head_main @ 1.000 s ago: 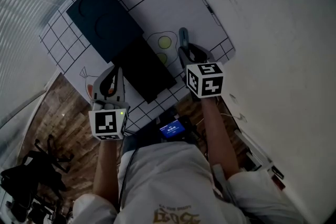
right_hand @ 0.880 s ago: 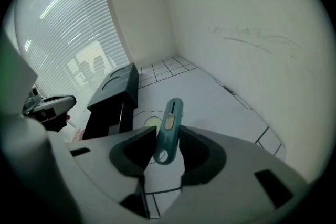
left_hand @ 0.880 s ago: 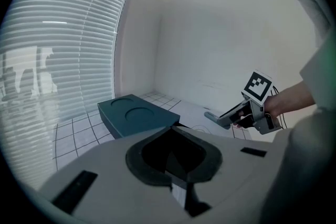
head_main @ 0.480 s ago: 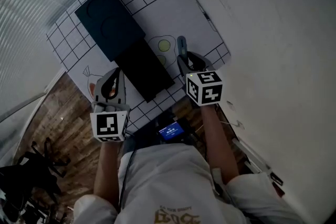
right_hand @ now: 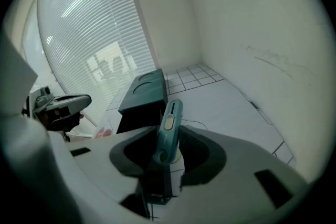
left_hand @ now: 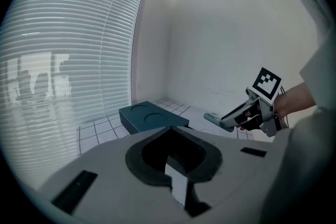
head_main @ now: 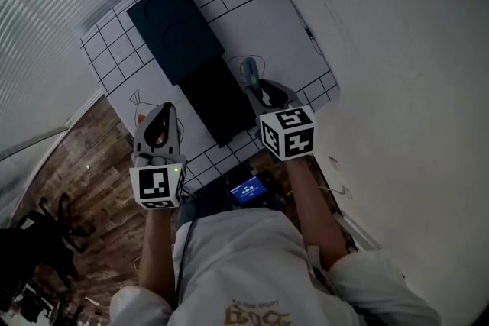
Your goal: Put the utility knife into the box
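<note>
A teal utility knife sticks out forward between the jaws of my right gripper, which is shut on its handle. The gripper holds it just at the right edge of the open black box on the checked mat. A dark teal lid with two round recesses lies against the box's far end. My left gripper hovers over the mat's near left edge, jaws together and holding nothing. In the left gripper view, the knife shows in side view.
The white checked mat covers the table against a white wall on the right. Window blinds run along the left. Wooden floor lies below the table's near left edge. A small device with a blue screen sits at the person's waist.
My right gripper has carried the knife leftward, from over the mat's drawing up to the black box's right edge. The left gripper has stayed about where it was.
</note>
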### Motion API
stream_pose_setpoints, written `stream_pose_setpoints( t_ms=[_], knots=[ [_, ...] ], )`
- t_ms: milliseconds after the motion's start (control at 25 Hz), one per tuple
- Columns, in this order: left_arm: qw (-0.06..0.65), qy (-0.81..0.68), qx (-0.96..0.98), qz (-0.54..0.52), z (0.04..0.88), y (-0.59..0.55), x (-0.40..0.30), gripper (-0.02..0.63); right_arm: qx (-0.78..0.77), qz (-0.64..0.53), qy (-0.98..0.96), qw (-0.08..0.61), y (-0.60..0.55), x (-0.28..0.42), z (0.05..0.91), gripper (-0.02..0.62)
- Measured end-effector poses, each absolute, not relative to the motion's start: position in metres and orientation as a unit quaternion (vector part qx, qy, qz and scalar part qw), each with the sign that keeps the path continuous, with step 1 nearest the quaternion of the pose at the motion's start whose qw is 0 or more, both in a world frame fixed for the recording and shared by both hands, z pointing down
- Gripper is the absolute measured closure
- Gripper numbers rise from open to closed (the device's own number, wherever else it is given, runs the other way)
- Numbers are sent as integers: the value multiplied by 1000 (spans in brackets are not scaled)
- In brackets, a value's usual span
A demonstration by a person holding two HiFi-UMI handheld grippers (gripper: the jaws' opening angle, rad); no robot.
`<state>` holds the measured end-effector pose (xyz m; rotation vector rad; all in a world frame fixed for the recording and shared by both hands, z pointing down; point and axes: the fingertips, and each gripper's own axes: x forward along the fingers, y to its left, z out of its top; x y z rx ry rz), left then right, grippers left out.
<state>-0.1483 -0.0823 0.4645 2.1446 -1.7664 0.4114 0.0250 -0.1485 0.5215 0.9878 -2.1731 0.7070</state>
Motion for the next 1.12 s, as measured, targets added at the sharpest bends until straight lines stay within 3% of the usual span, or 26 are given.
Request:
stream_pose_setpoints(
  t_ms=[560,1120],
  knots=[
    [178,-647,726,152,472,-70,-166,598,287,256,-871,305,-130,-33,516,457],
    [198,-637,728,157,498,-74,-156,598,235,256,-873,343,-108,-42,545,456]
  ],
)
